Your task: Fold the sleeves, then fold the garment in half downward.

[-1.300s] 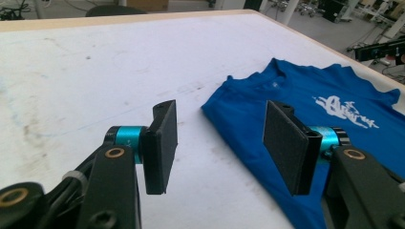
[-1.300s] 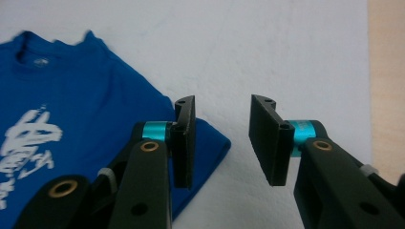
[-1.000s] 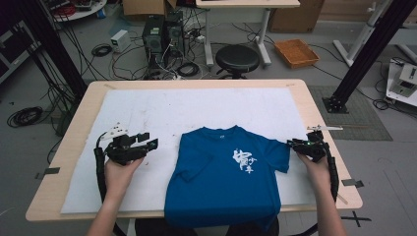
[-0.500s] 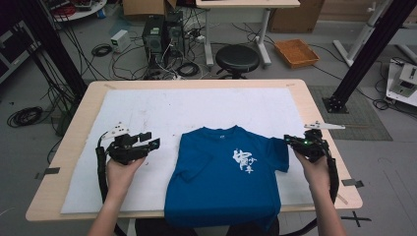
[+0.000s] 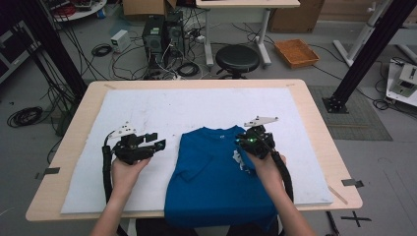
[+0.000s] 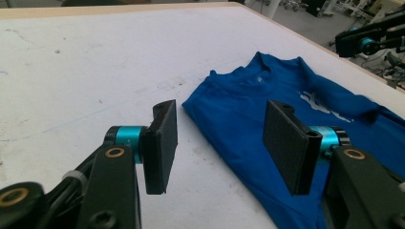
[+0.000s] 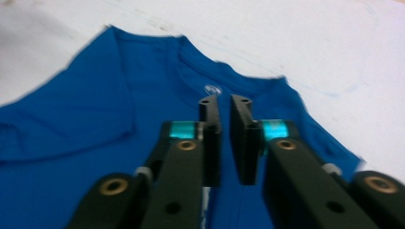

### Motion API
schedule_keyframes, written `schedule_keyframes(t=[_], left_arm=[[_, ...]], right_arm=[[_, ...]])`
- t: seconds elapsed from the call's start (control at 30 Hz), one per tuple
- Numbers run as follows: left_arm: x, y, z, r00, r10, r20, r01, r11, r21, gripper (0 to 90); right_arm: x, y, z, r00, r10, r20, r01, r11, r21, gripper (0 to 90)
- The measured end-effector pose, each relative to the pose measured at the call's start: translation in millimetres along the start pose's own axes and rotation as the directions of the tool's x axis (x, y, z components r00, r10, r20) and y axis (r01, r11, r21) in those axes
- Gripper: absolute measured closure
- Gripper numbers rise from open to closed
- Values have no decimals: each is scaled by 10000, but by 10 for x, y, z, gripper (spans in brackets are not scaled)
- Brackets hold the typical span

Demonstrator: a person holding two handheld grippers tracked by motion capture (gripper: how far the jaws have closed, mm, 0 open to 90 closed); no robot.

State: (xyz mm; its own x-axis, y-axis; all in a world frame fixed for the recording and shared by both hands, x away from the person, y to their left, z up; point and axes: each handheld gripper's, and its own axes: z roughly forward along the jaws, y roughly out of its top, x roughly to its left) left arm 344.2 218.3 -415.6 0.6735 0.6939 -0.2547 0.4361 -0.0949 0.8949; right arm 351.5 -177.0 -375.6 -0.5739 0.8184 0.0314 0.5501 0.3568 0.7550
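Counting as I go: one blue T-shirt (image 5: 216,182) on the surface (image 5: 314,123), and it's the only garment I can see. One white mat (image 5: 196,110) covers that surface. Two claws in my feed, the left claw (image 5: 153,143) and the right claw (image 5: 244,141), each with two black jaws, so four jaws in all. Two hands, the left hand (image 5: 124,169) and the right hand (image 5: 263,164). Beyond the surface I count one round black stool (image 5: 237,58), one orange tray (image 5: 296,52) on the floor, and two dark computer towers (image 5: 162,34) side by side.
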Motion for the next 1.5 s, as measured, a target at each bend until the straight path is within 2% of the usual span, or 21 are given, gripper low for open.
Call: schedule_keyframes(t=[0.07,0.1,0.13,0.17,0.2,0.23,0.33,0.43,0.47,0.57,0.67,0.7,0.83,1.0,1.13,1.2,1.3,1.5], left_arm=[[-4,-4,12,10000,36,16,-36,10000,7,460],[-7,-5,20,10000,36,23,-36,10000,8,460],[-9,-4,24,10000,32,25,-32,10000,48,460],[-12,-4,33,10000,43,1,-43,10000,27,460],[-15,-4,38,10000,60,-36,-60,10000,32,455],[-19,-2,44,9999,82,-98,-82,10000,36,455],[-31,2,51,9998,67,-196,-68,10000,-42,451],[-27,10,49,9993,128,-350,-131,9999,-57,431],[-25,9,47,9990,136,-431,-138,9999,-31,417],[-29,9,34,9976,258,-642,-259,9997,-14,400],[-21,25,20,9977,371,-562,-369,9993,45,381],[-26,31,16,9977,388,-548,-385,9992,58,359],[-83,43,-11,9951,742,-651,-741,9972,47,359],[-122,43,-31,9944,930,-503,-925,9956,125,359],[-125,25,-56,9934,1028,-516,-1017,9945,242,359],[-114,15,-76,9952,861,-460,-858,9963,93,359],[-86,-2,-102,9986,513,-155,-517,9982,-301,359],[-62,-45,-85,9990,442,50,-437,9959,-788,359]], right_arm=[[-39,-1,-38,10000,-2,-18,1,9997,-235,742],[-133,-39,-107,9999,6,122,1,9984,-561,682],[-133,-39,-107,9999,6,122,1,9984,-561,682],[-200,-67,-147,9998,132,150,-122,9975,-692,660],[-354,-143,-223,9986,487,195,-466,9943,-960,596],[-354,-143,-223,9986,487,195,-466,9943,-960,596],[-580,-285,-338,9940,1066,231,-1020,9833,-1506,503],[-765,-437,-431,9906,1334,293,-1250,9723,-1975,413],[-871,-511,-466,9906,1359,163,-1296,9700,-2057,391],[-952,-560,-513,9901,1402,95,-1348,9666,-2180,340],[-1038,-591,-570,9913,1318,10,-1281,9653,-2276,286],[-1074,-591,-585,9932,1152,183,-1080,9677,-2276,283],[-1104,-580,-592,9924,1200,267,-1114,9697,-2173,276],[-1110,-561,-577,9933,1130,263,-1048,9711,-2144,276],[-1130,-550,-547,9912,1277,342,-1180,9714,-2063,277],[-1137,-549,-536,9910,1277,393,-1175,9729,-1991,280],[-1129,-545,-539,9908,1284,429,-1174,9726,-2007,282],[-1114,-528,-547,9917,1205,456,-1084,9717,-2098,284]])
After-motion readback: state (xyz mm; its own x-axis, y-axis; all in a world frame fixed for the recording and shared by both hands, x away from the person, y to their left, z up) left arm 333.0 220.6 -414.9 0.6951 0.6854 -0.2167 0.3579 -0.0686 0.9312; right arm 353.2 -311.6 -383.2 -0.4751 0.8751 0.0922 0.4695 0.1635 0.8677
